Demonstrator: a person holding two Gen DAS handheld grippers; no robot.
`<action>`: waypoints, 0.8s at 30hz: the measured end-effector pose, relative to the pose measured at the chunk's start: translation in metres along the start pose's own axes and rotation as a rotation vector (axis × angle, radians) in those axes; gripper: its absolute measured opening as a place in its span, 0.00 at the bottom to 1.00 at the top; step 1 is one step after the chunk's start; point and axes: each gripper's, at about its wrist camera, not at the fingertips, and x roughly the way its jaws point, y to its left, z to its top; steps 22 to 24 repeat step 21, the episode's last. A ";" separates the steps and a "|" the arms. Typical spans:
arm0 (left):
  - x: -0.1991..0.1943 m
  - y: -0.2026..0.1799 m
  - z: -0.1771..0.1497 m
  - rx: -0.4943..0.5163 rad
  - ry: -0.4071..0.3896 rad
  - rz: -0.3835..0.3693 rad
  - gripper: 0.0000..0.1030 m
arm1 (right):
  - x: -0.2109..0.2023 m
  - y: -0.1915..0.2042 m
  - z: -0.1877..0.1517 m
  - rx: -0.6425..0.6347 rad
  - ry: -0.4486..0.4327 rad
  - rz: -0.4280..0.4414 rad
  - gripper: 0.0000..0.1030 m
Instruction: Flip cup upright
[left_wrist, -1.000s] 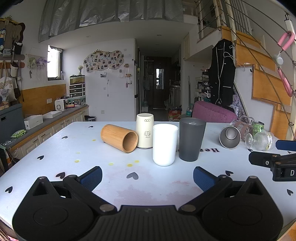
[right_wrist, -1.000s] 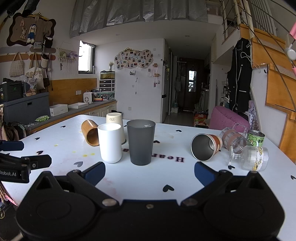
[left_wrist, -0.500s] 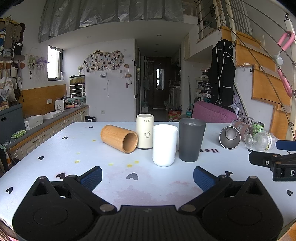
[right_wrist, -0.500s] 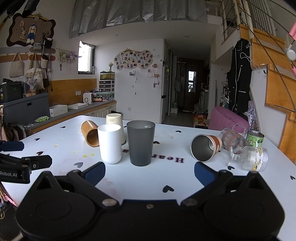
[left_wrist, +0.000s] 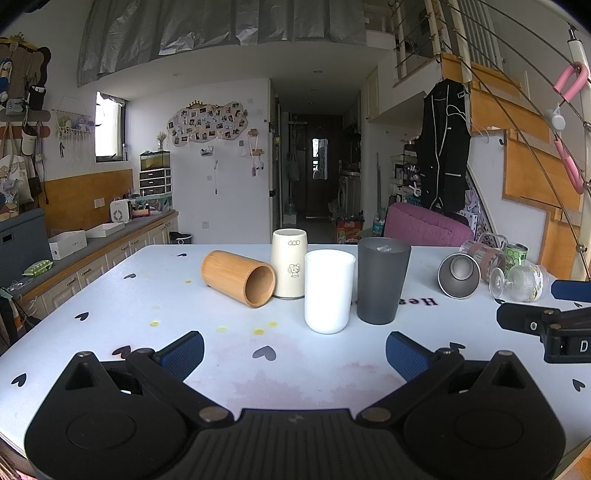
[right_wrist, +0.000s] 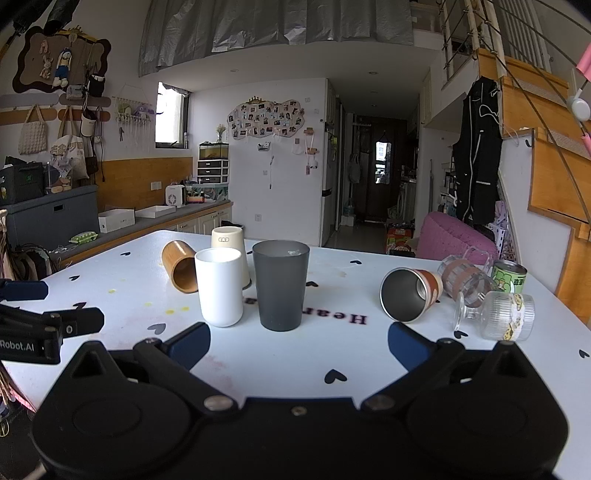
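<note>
A bamboo cup (left_wrist: 240, 277) lies on its side on the white table (left_wrist: 147, 295), mouth toward me; it also shows in the right wrist view (right_wrist: 181, 266). A steel cup (right_wrist: 408, 293) lies on its side at the right, seen too in the left wrist view (left_wrist: 459, 275). A cream cup (left_wrist: 289, 267) stands upside down. A white cup (left_wrist: 328, 291) and a dark grey cup (left_wrist: 382, 284) stand upright. My left gripper (left_wrist: 294, 350) is open and empty, short of the cups. My right gripper (right_wrist: 298, 343) is open and empty, near the grey cup (right_wrist: 280, 283).
A glass mug (right_wrist: 463, 278), a stemmed glass (right_wrist: 495, 315) and a green can (right_wrist: 509, 276) lie or stand at the table's right end. The right gripper's finger (left_wrist: 546, 325) shows at the right edge of the left wrist view. A counter (left_wrist: 92, 243) runs along the left.
</note>
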 end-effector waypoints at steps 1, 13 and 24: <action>0.000 0.000 0.000 0.000 0.000 0.000 1.00 | 0.000 0.000 0.000 0.000 0.000 0.000 1.00; 0.000 0.000 0.000 0.000 0.000 0.000 1.00 | 0.000 0.000 0.000 0.000 0.001 0.001 1.00; 0.000 -0.002 0.003 -0.005 -0.001 0.006 1.00 | 0.000 0.000 -0.001 -0.001 0.000 0.000 1.00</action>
